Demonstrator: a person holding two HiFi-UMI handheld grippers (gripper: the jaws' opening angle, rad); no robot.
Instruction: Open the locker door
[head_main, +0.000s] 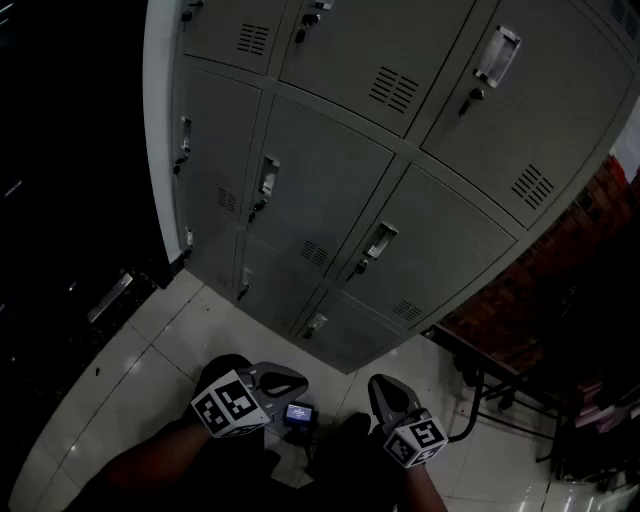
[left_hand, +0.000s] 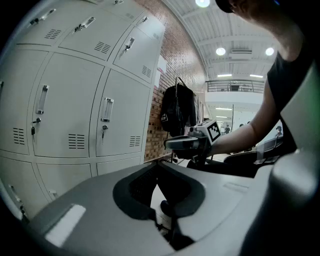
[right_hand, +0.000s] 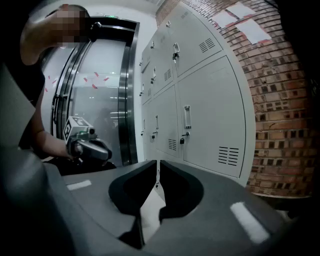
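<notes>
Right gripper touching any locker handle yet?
Apart. Right gripper view: right gripper jaws shut on nothing, locker handle well beyond them. Head view shows floor tiles between them.

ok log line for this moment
stage: pre-contact | left gripper: shut, empty | right gripper: shut, empty | locker doors: visible ones closed, untouched

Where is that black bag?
In the left gripper view, the black bag hangs right of the lockers, beside the brick wall.
</notes>
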